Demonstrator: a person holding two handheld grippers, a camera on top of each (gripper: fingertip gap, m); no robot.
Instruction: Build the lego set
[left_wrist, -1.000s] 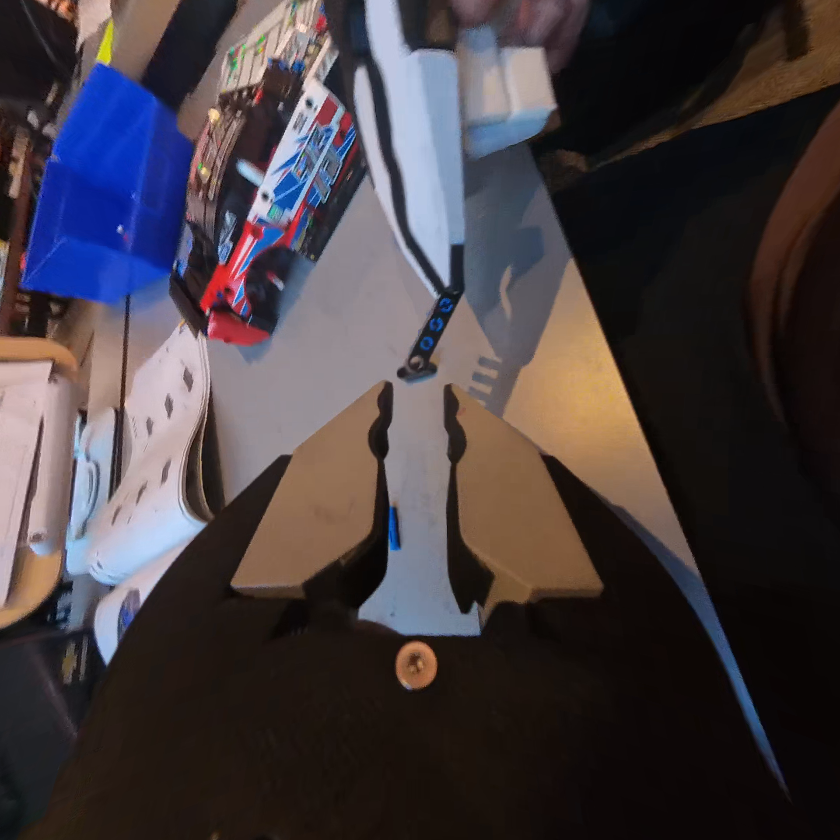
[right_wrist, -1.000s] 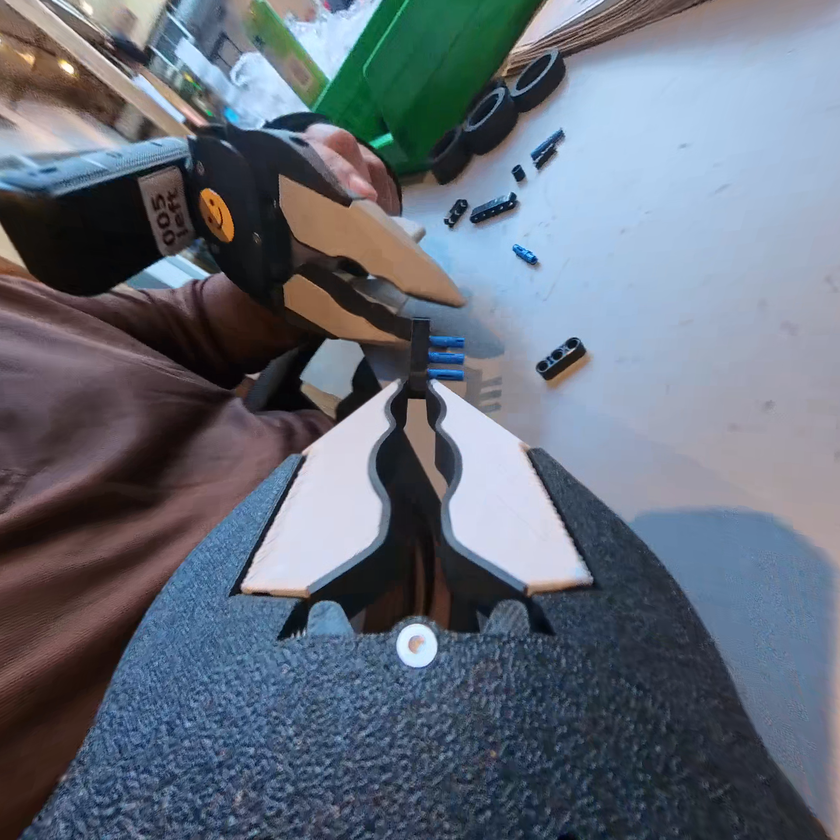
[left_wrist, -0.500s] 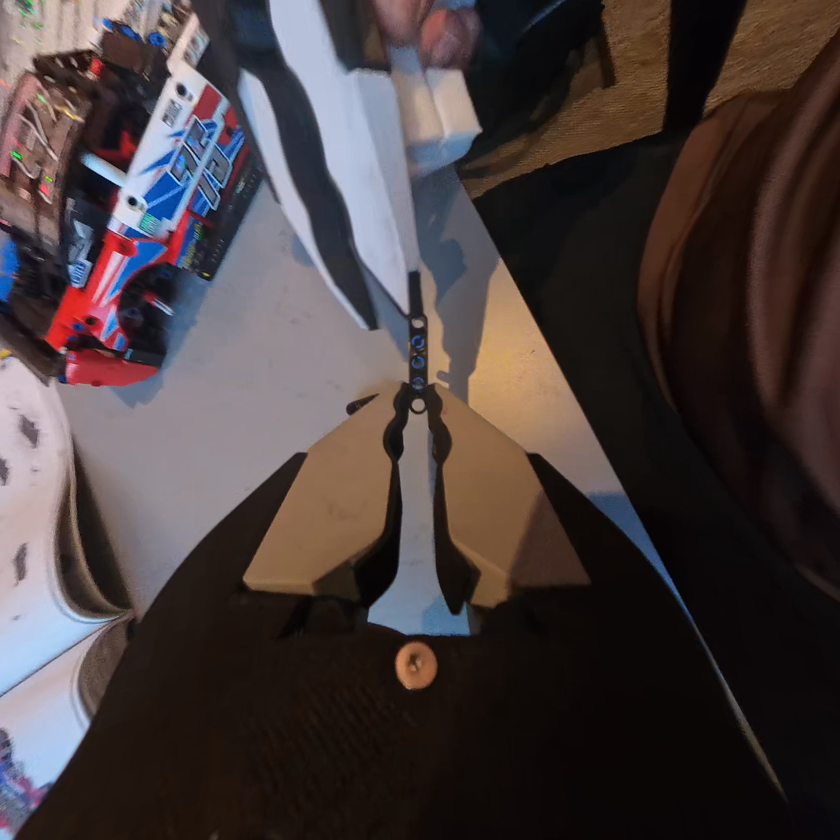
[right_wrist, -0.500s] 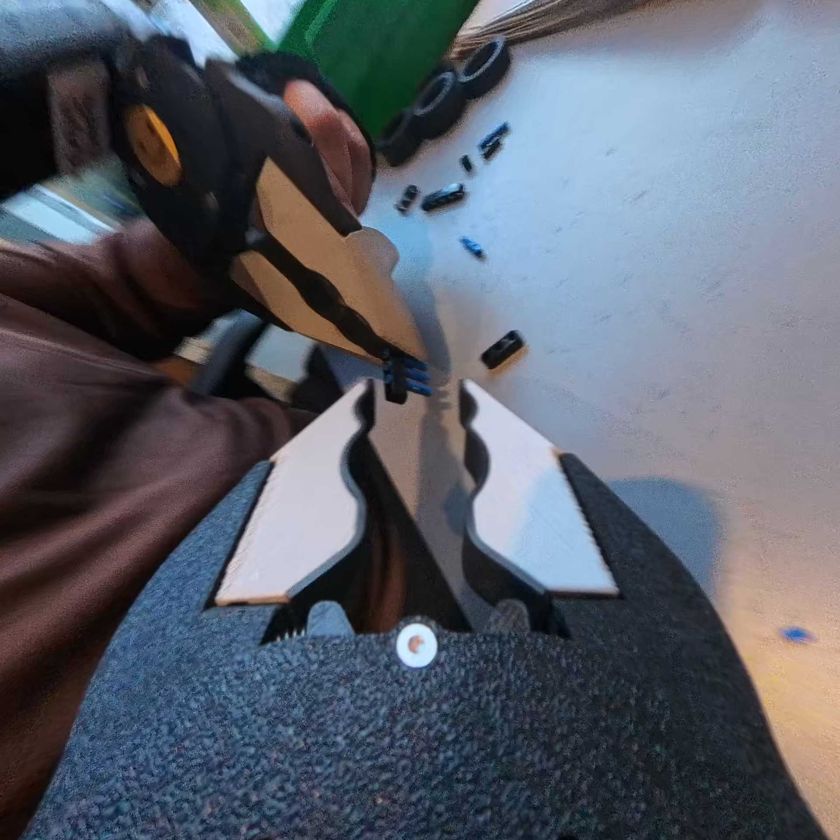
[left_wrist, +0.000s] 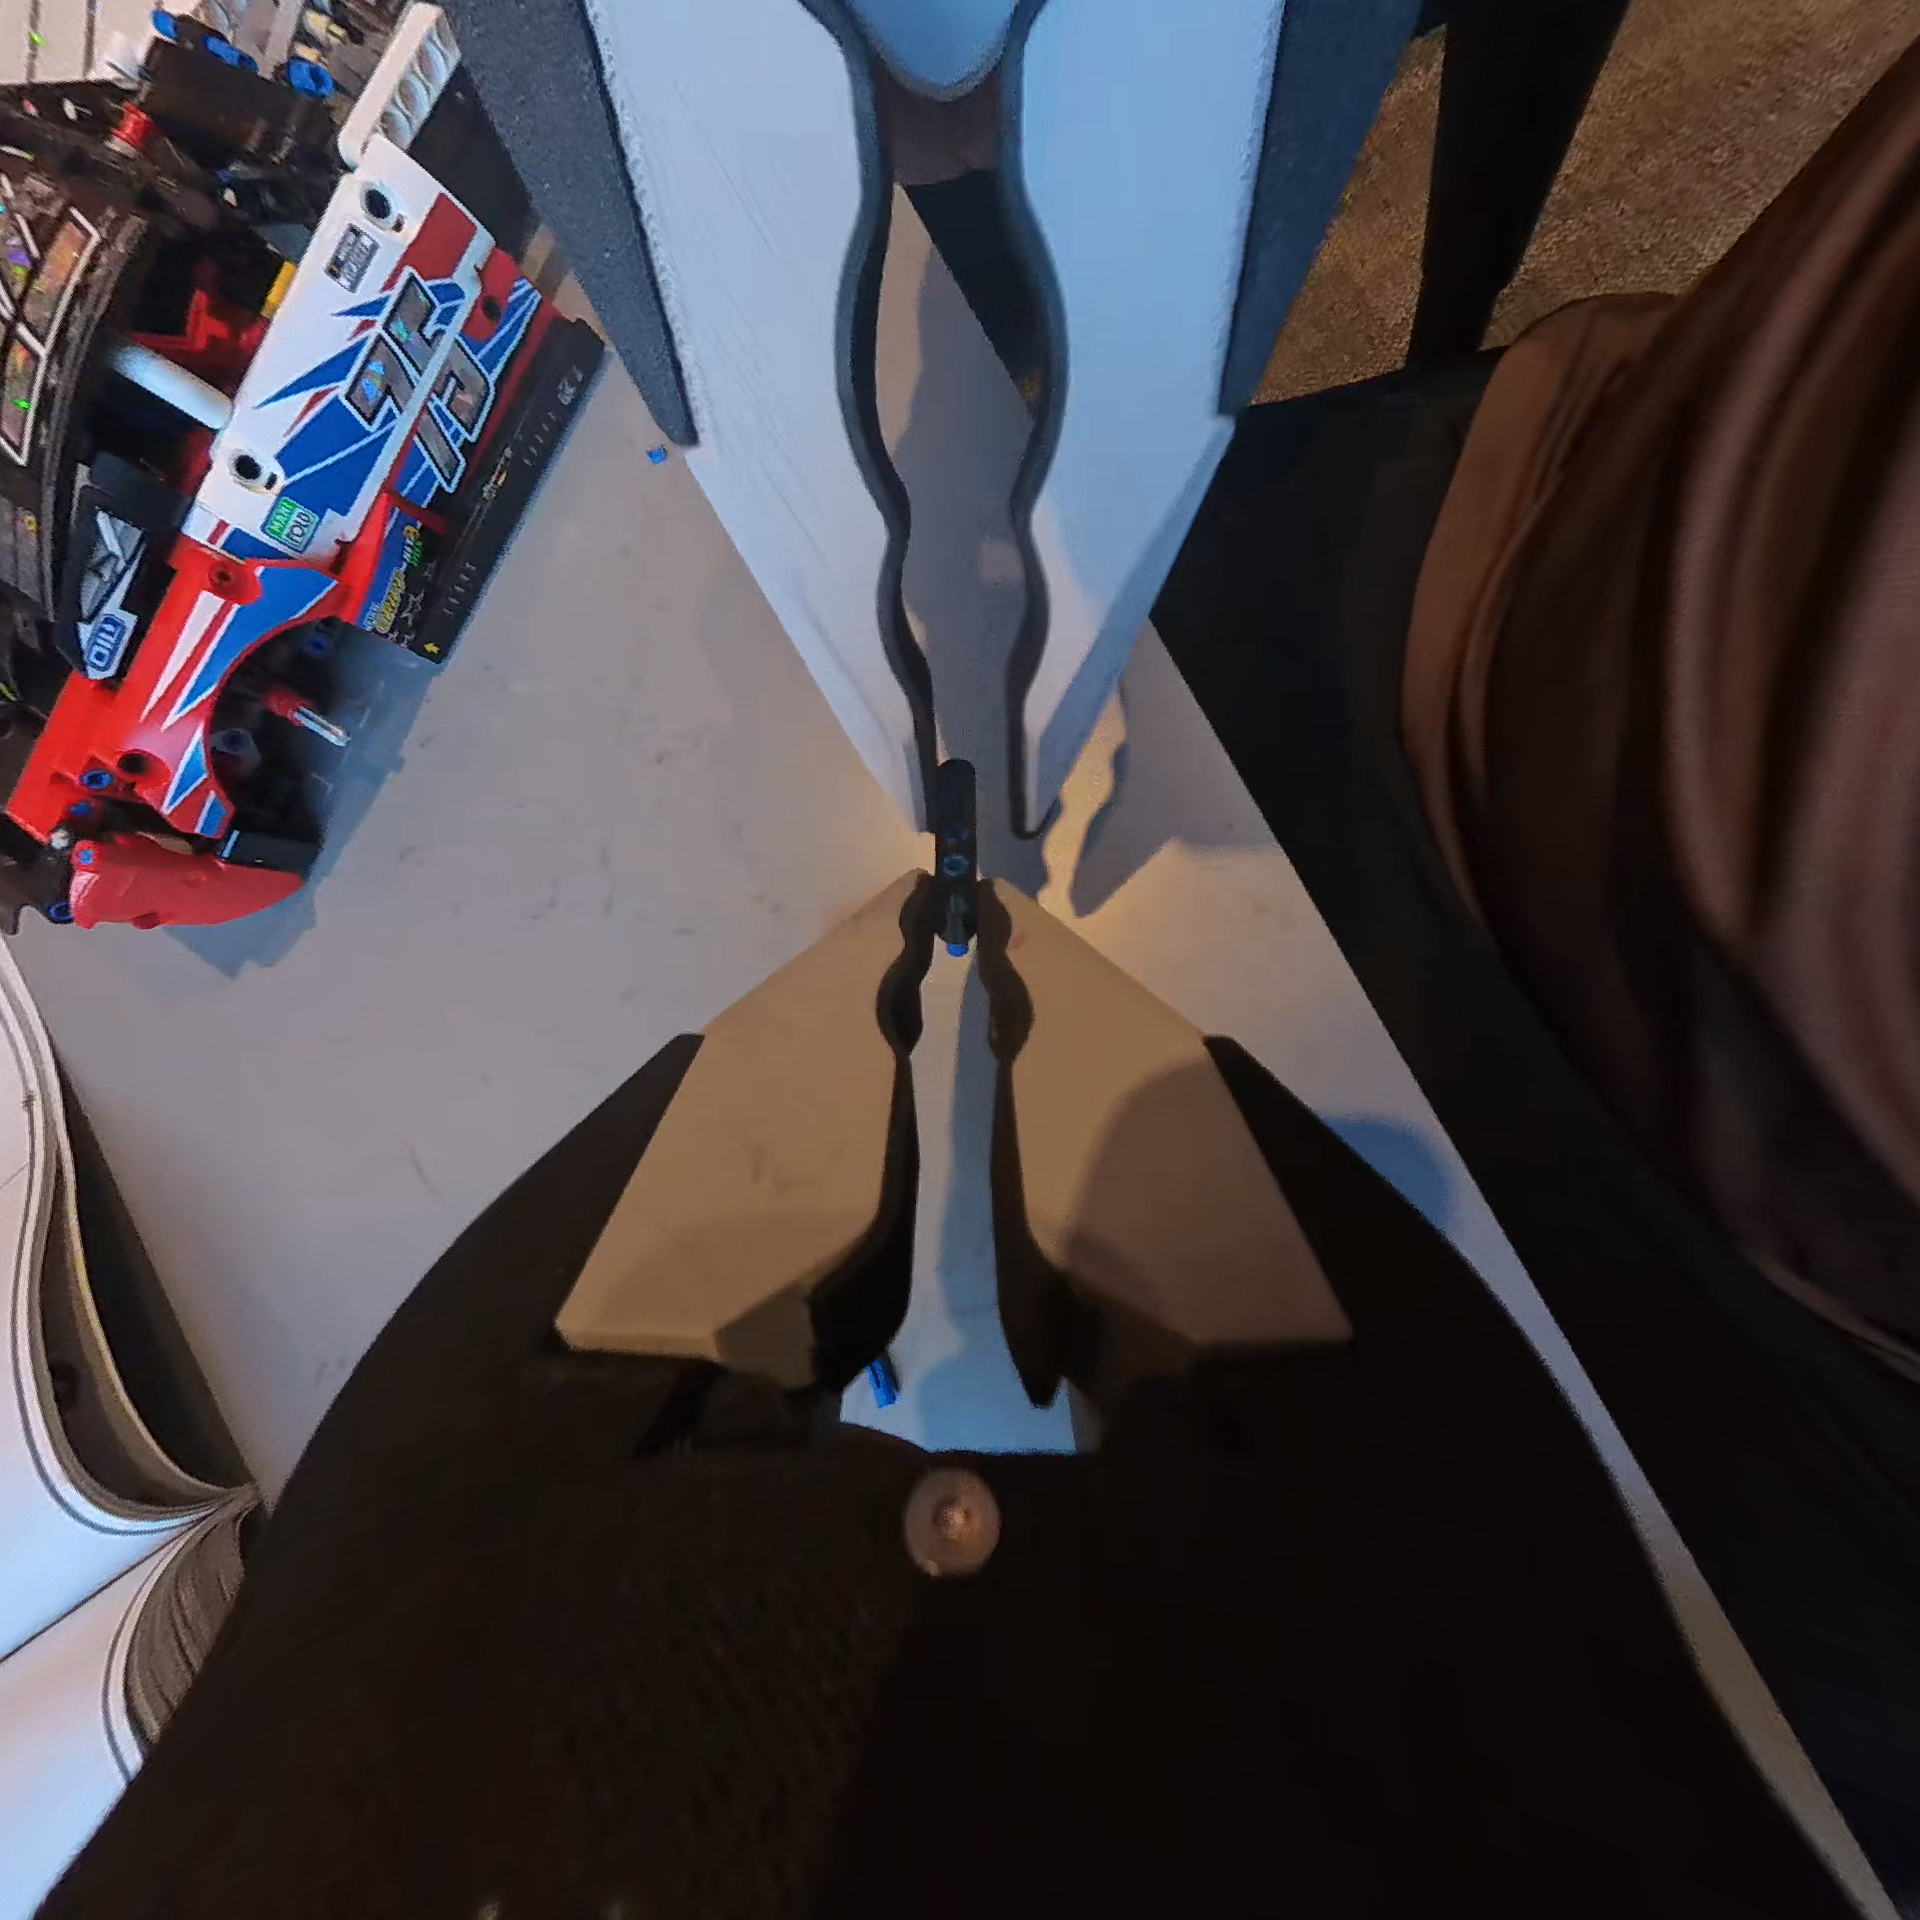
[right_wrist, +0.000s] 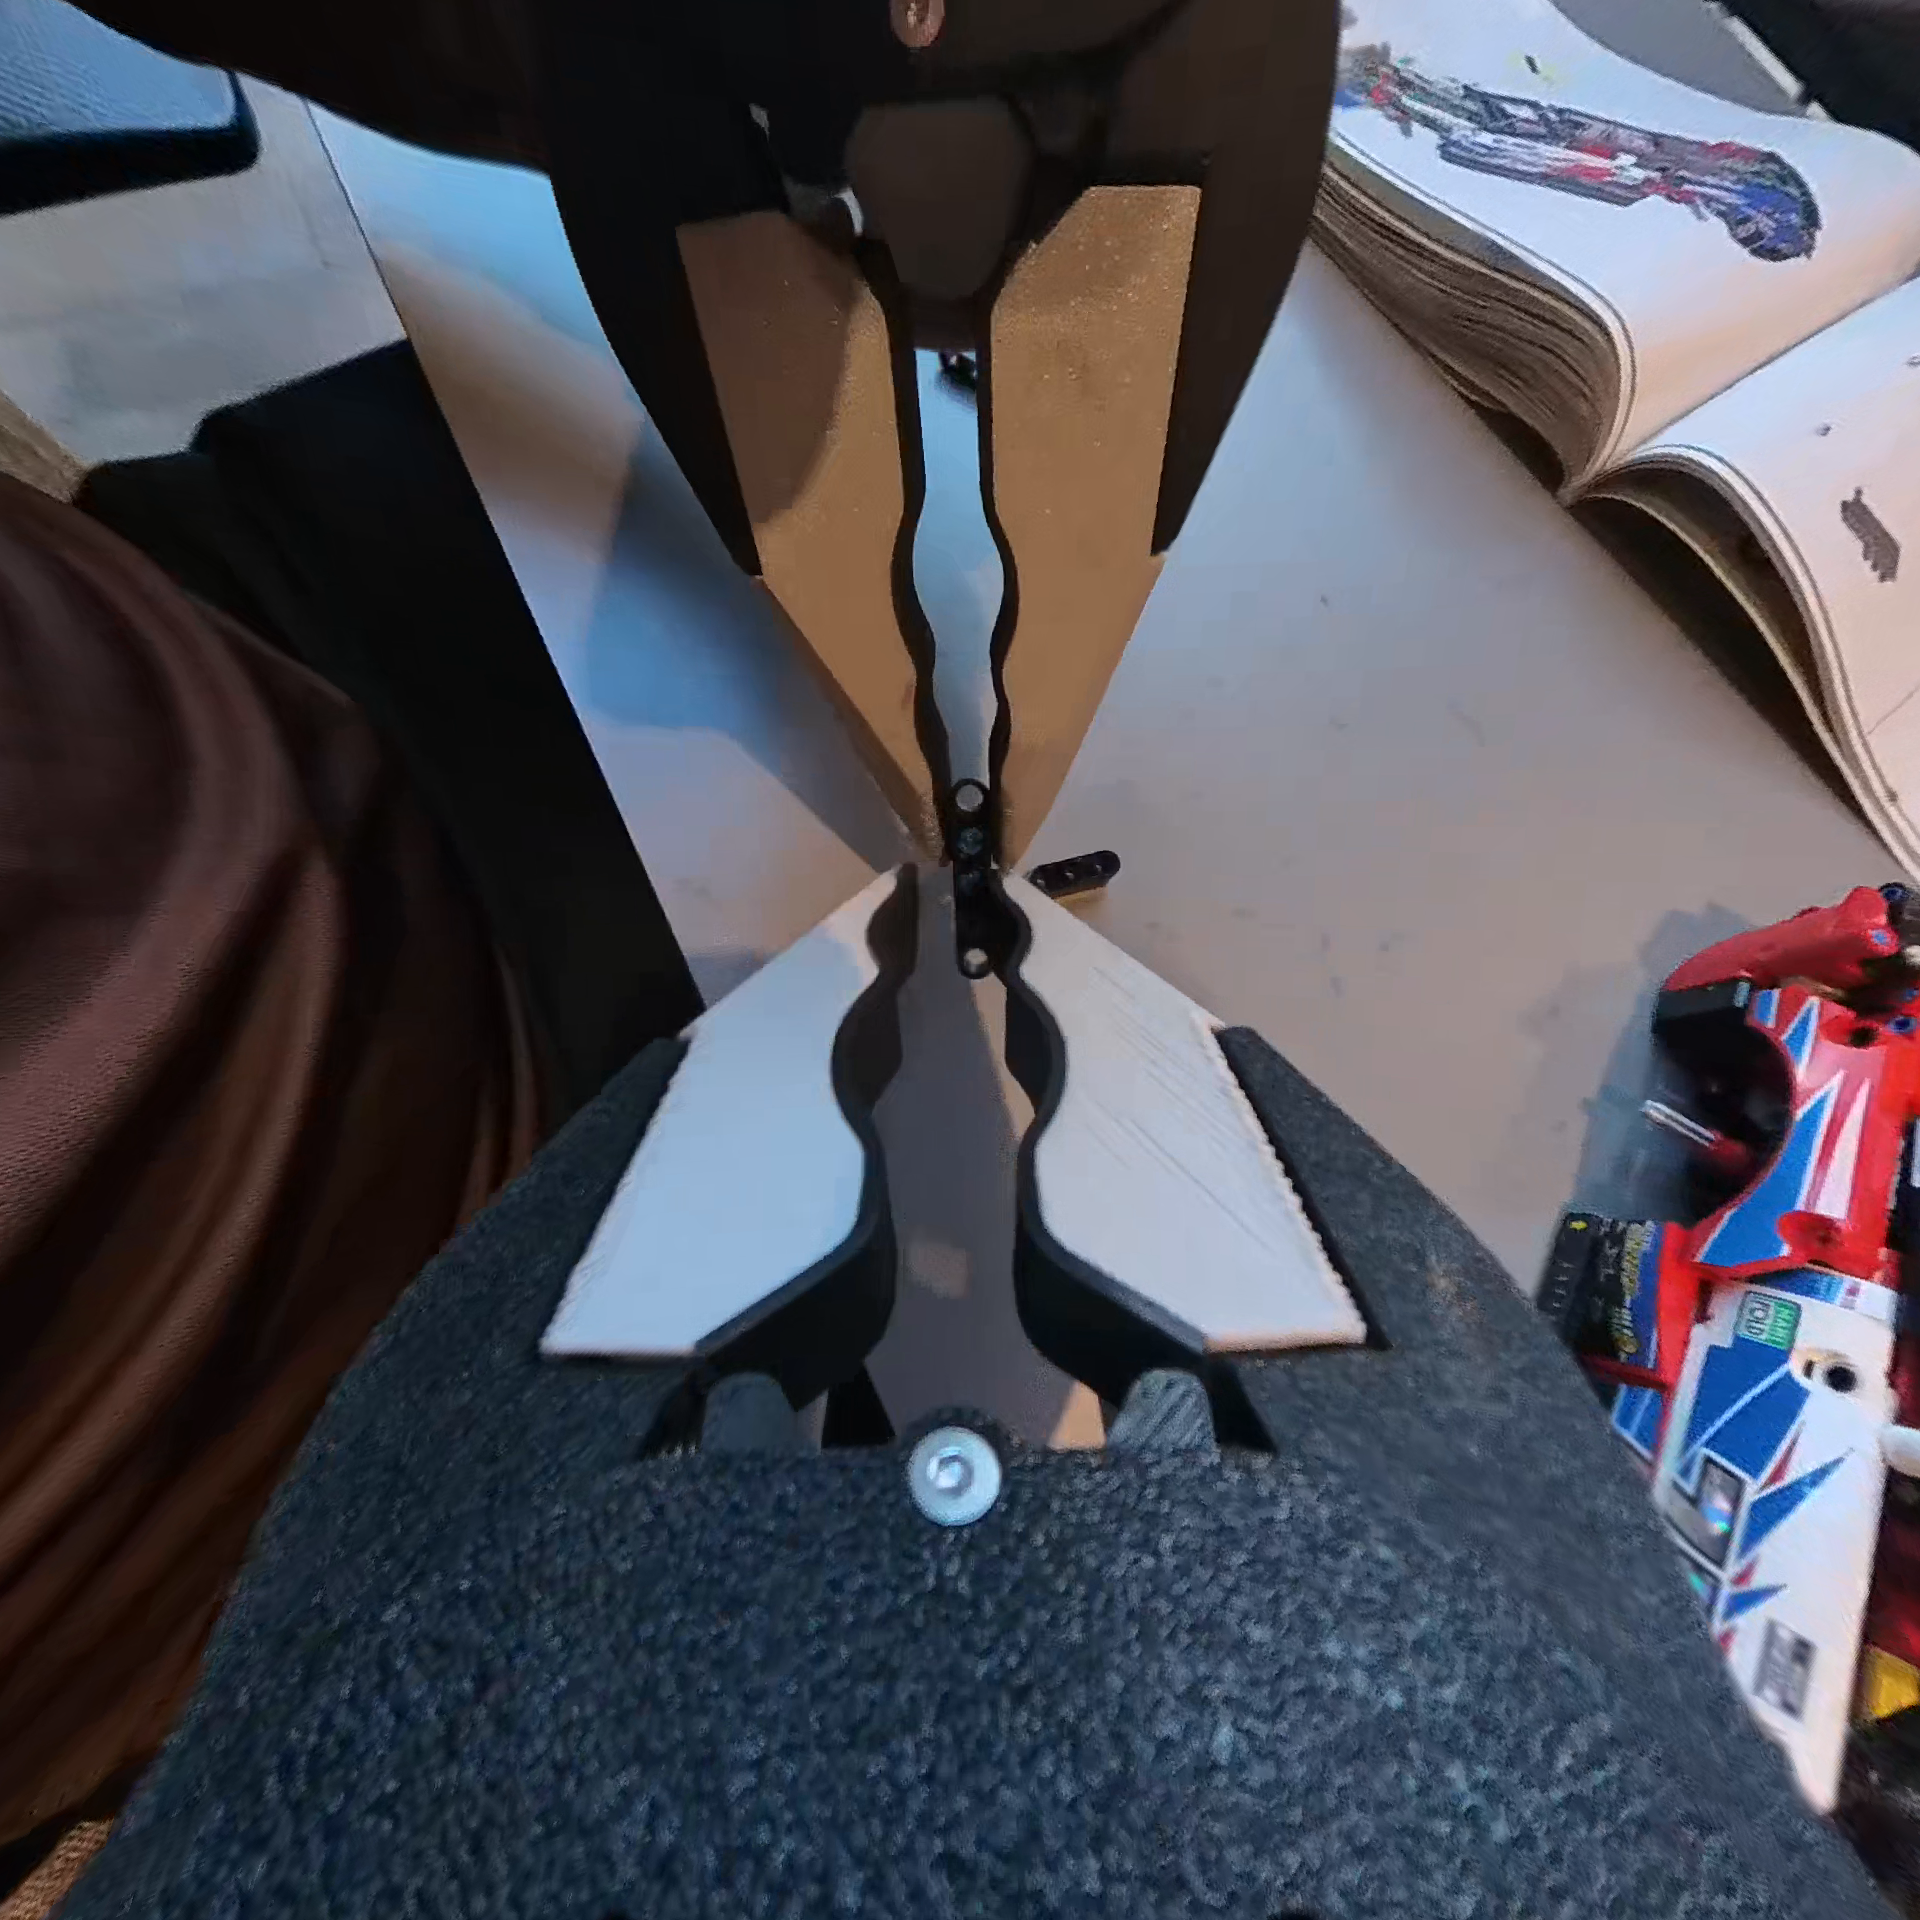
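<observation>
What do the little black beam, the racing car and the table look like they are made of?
The black beam, pinched between the left tool and near the right tool, looks like hard moulded plastic: crisp round holes. The racing car seems glossy plastic with printed stickers. The table looks matt pale laminate or painted board, faintly scuffed.

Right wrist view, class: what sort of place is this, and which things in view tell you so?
Probably a hobby or work table indoors. On the pale grey tabletop lie an open, thick instruction book, a part-built red, white and blue toy car and a loose short black holed beam.
</observation>
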